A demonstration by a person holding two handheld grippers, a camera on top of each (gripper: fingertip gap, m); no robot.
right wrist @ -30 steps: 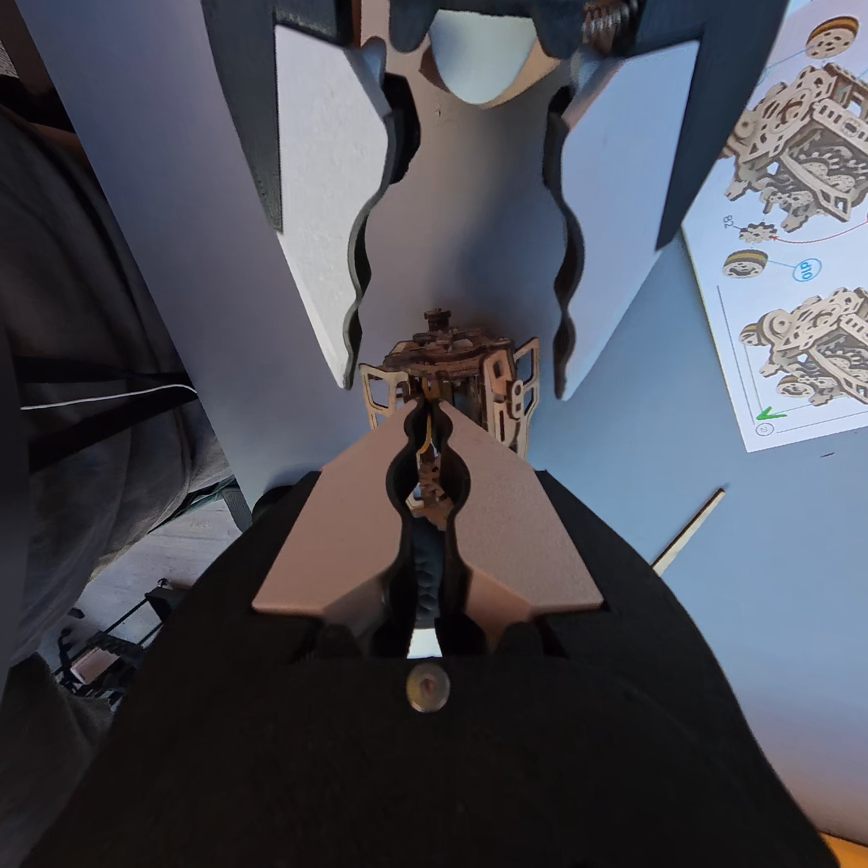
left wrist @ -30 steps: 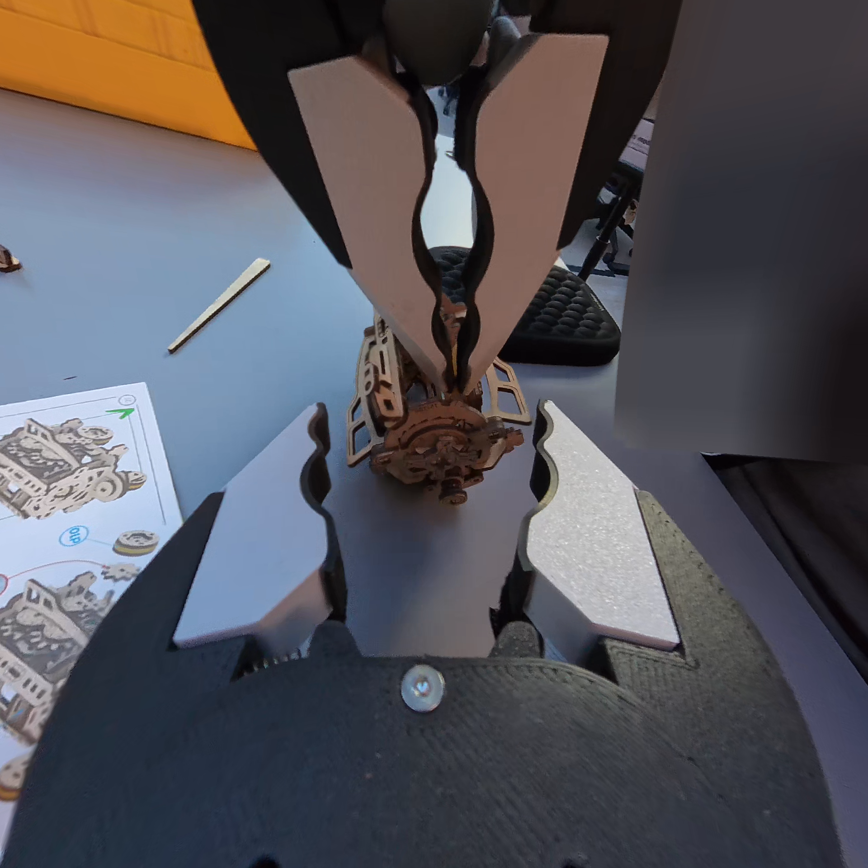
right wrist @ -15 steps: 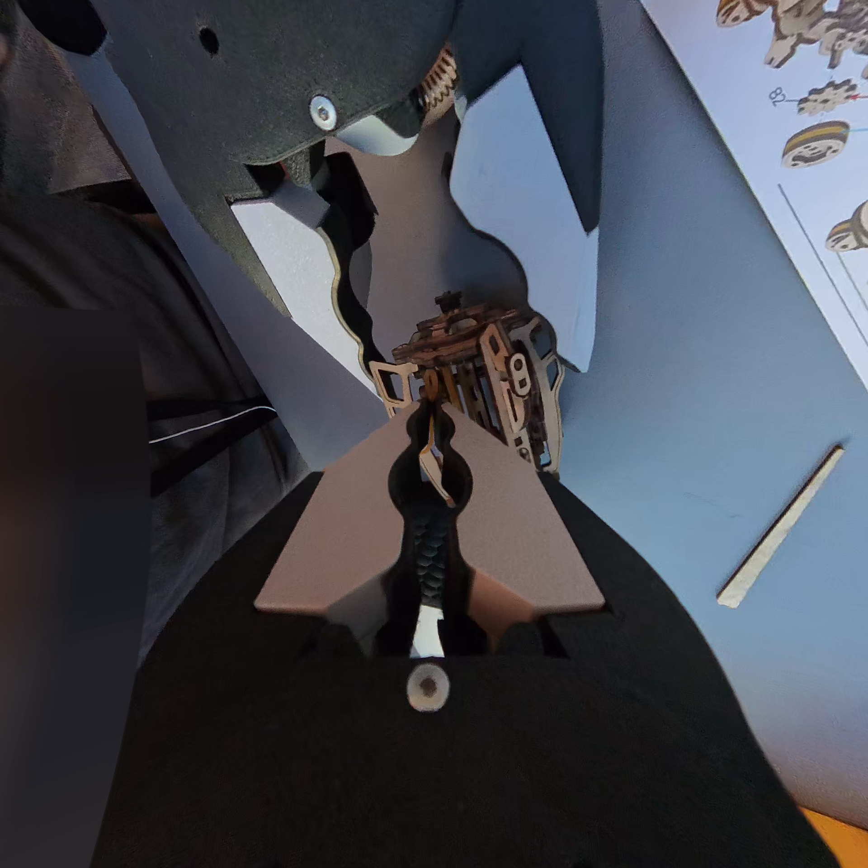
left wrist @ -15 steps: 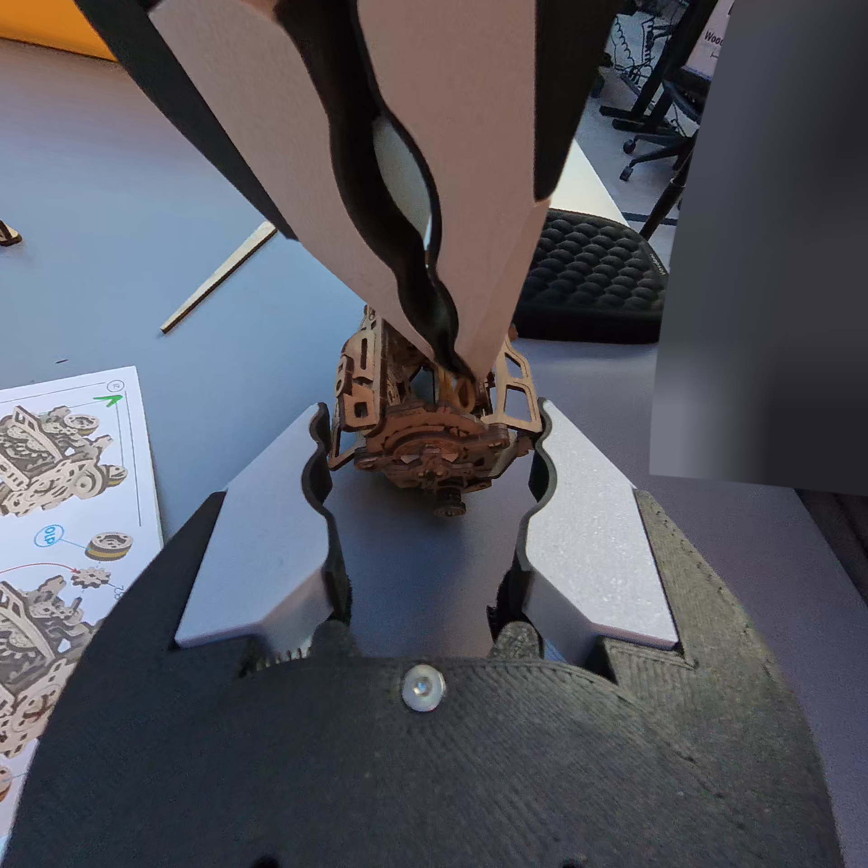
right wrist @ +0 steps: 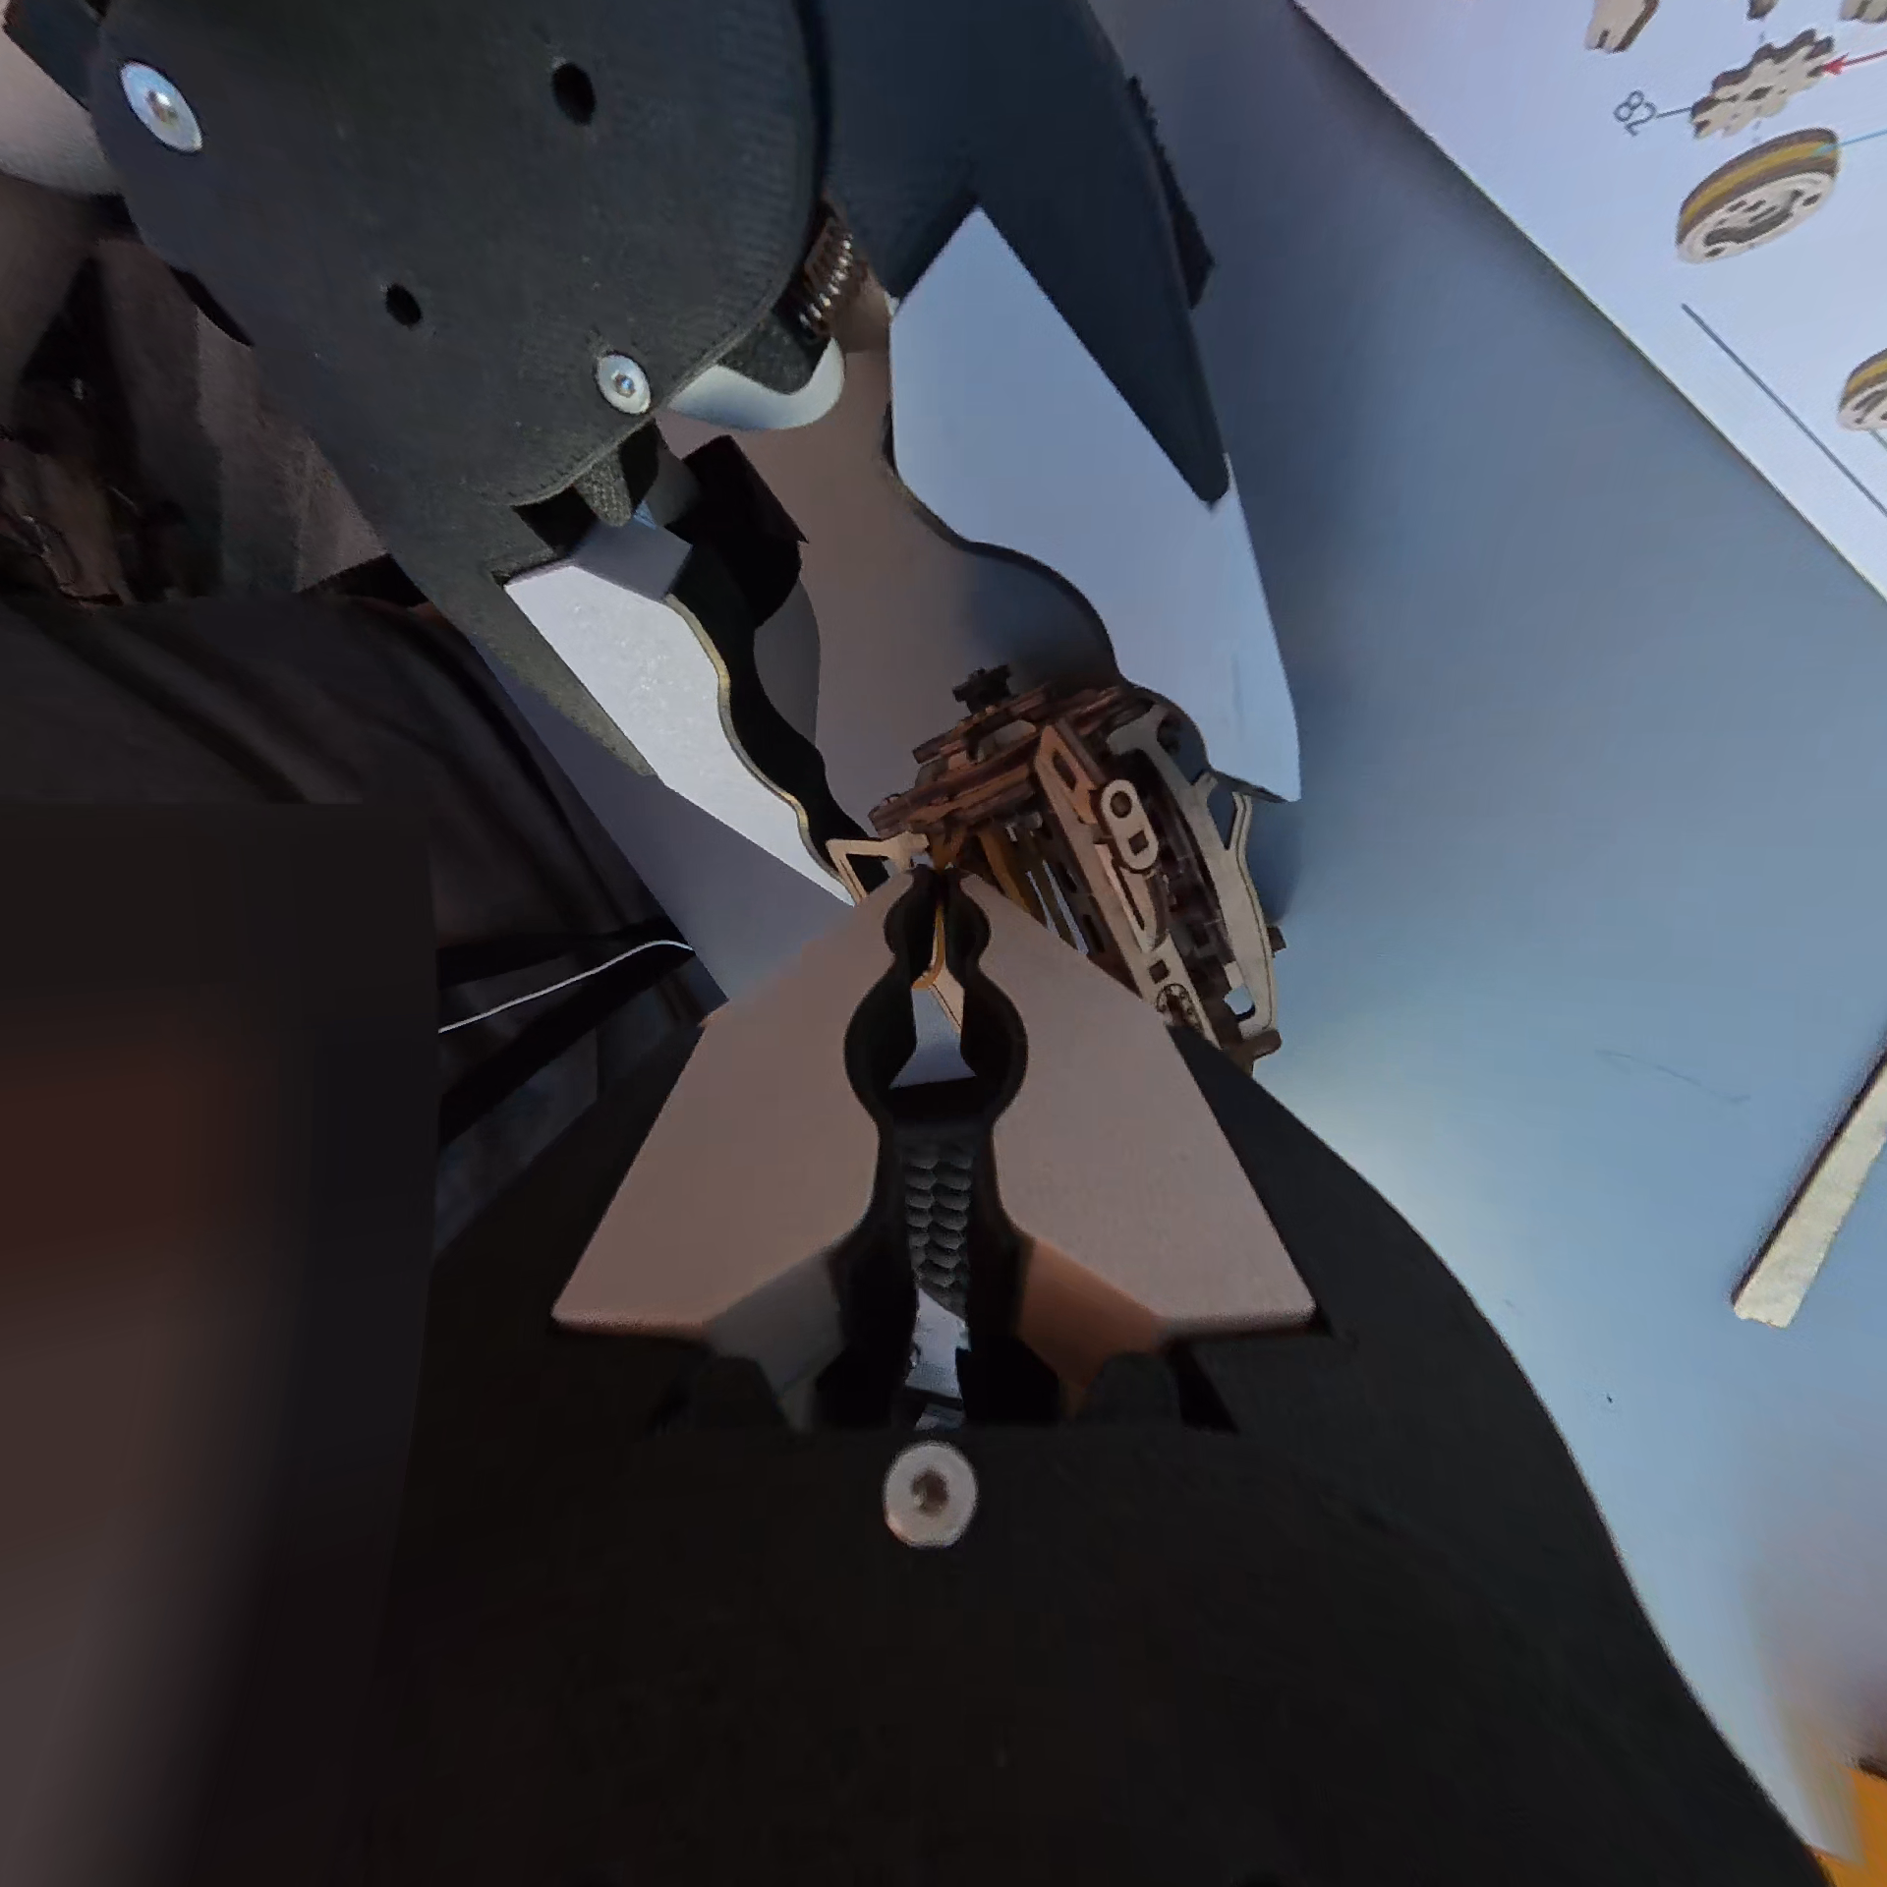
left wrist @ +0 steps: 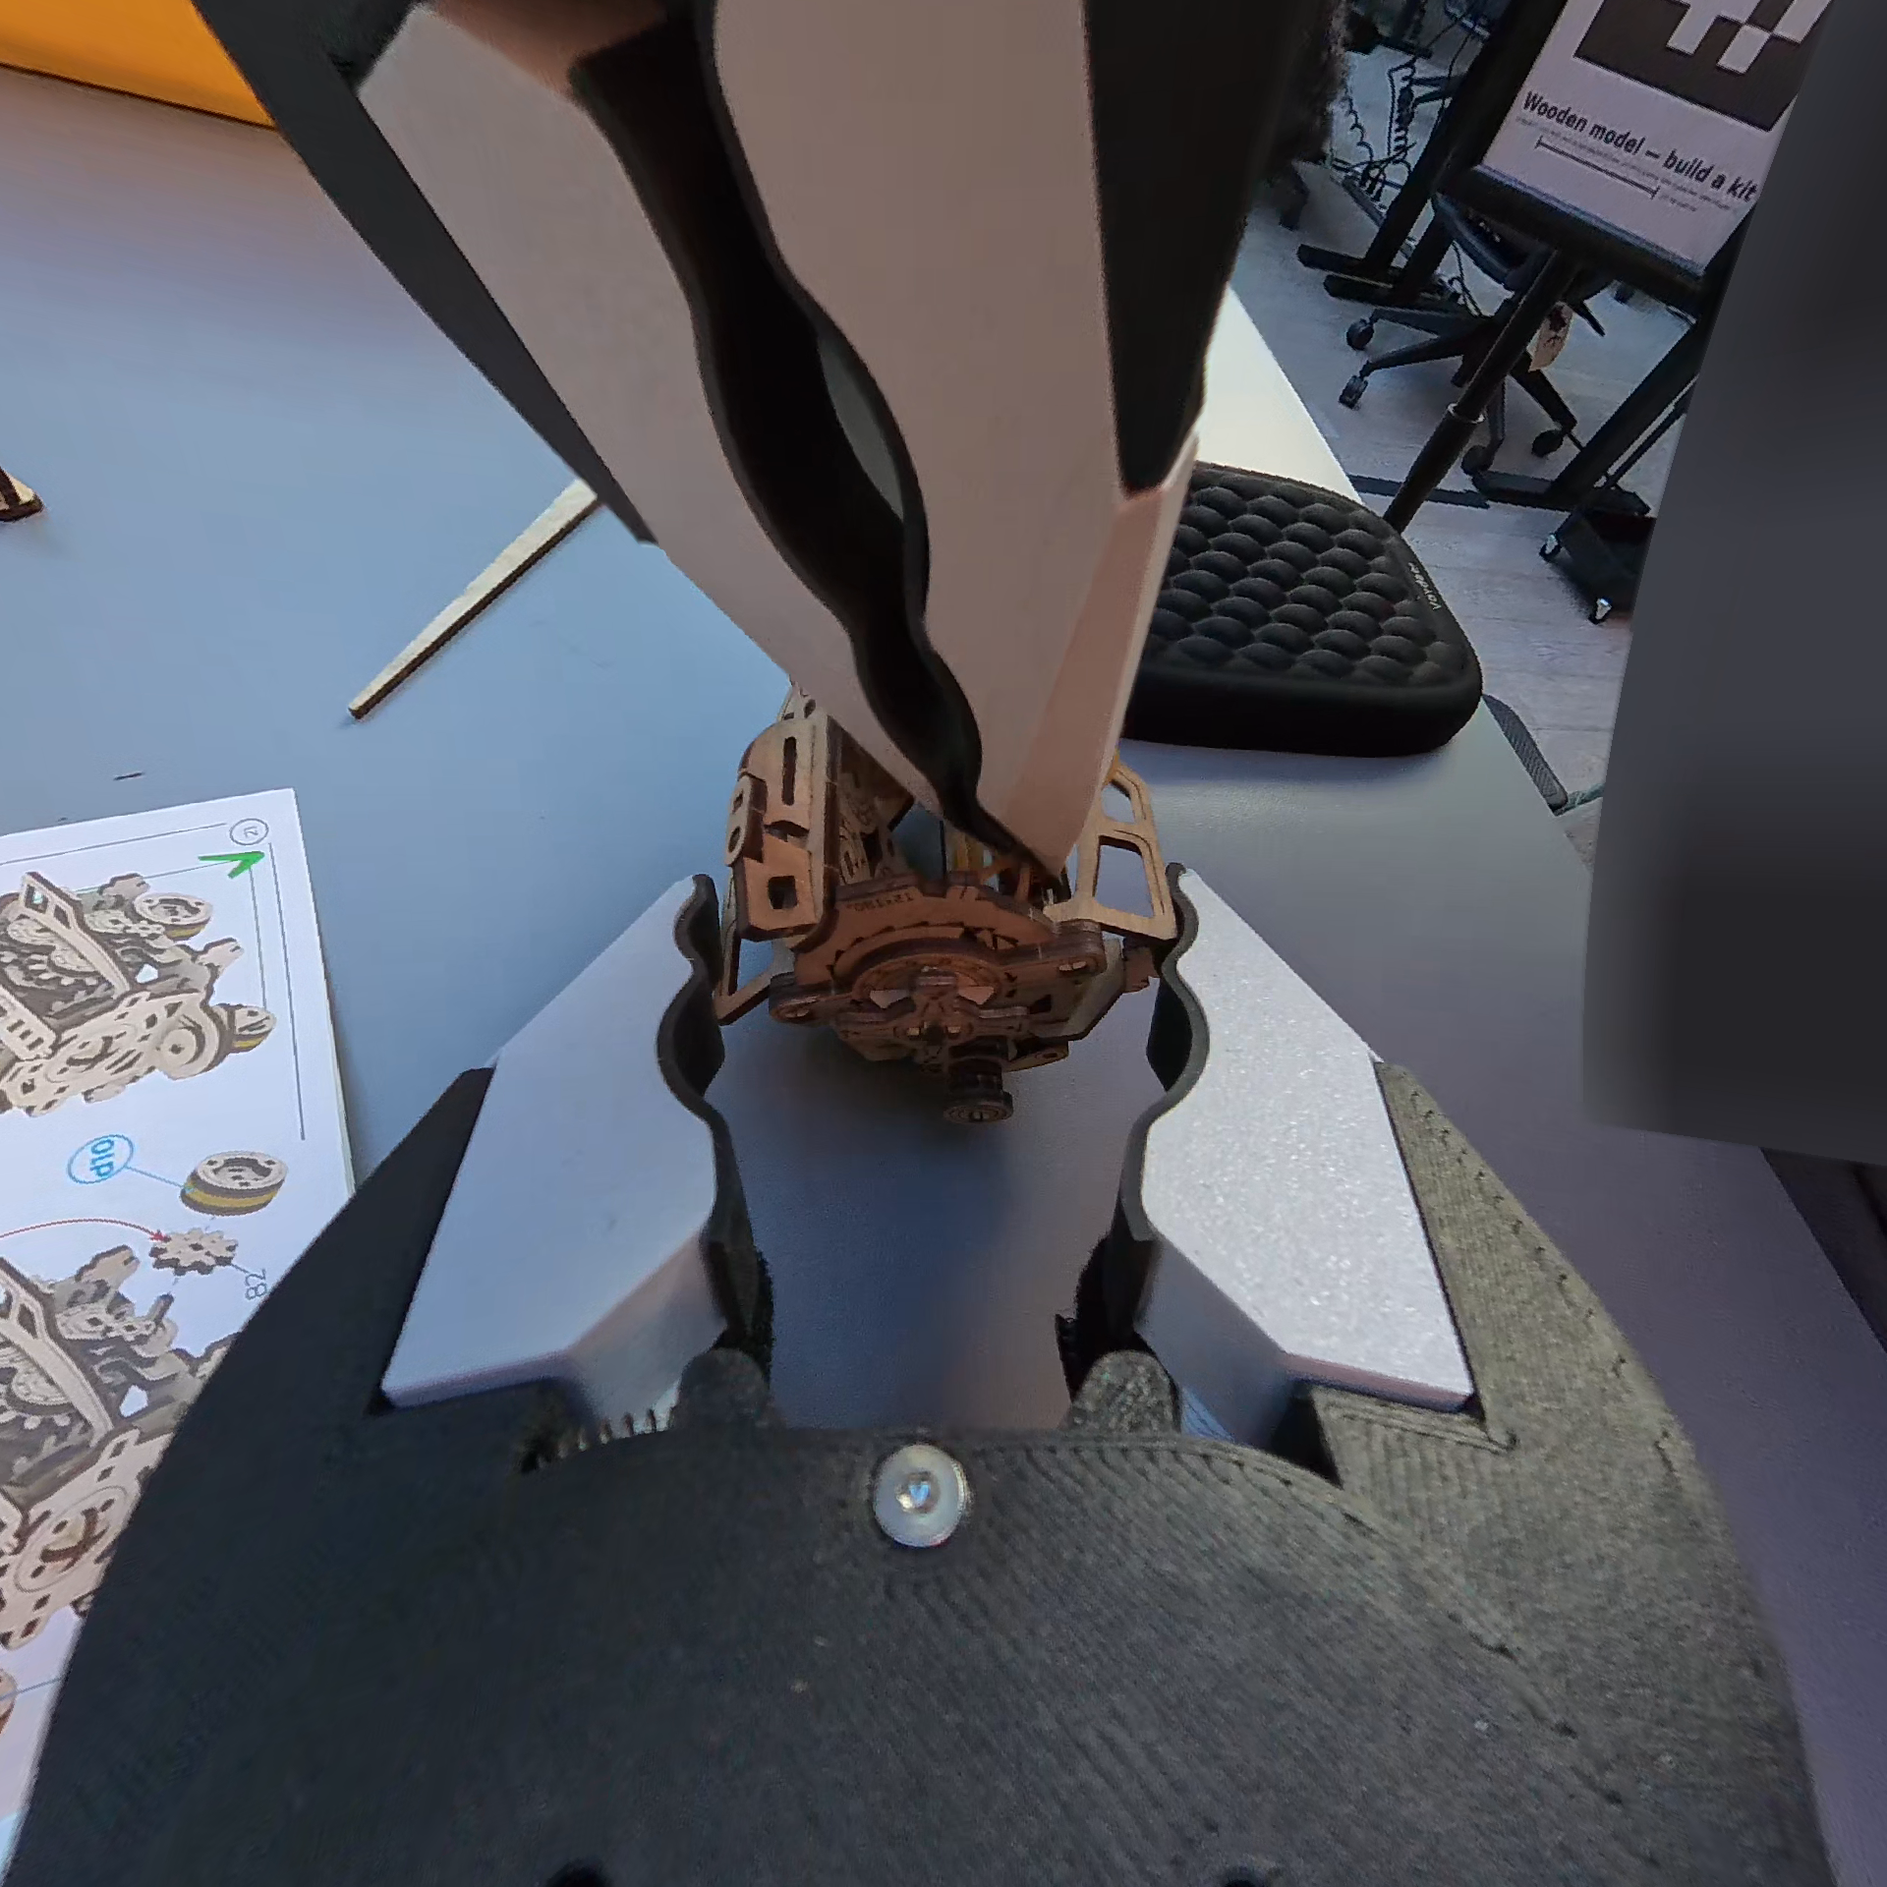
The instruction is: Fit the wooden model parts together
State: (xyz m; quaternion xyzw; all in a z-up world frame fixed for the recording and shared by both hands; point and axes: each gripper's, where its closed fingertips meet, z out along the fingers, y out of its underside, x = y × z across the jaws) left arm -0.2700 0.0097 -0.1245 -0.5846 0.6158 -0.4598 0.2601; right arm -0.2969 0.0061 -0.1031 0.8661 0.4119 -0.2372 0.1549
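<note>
right gripper (right wrist: 934,899) clamped on thin pale wooden strip, tip at top of wooden model (left wrist: 919,960) | left gripper (left wrist: 934,980) wide, model between its fingertips on table (left wrist: 306,408), not squeezed | risk: I push off-axis, strip snaps or unbraced model tips

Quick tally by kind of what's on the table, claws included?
Claws: 2, left claw and right claw
Wooden model assemblies: 1, wooden model
Loose wooden strips: 1, wooden strip
Instruction sheets: 1, instruction sheet
Black cushioned pads: 1, black pad
Small wooden scraps at the far left edge: 1, wooden scrap
Total: 7
</note>
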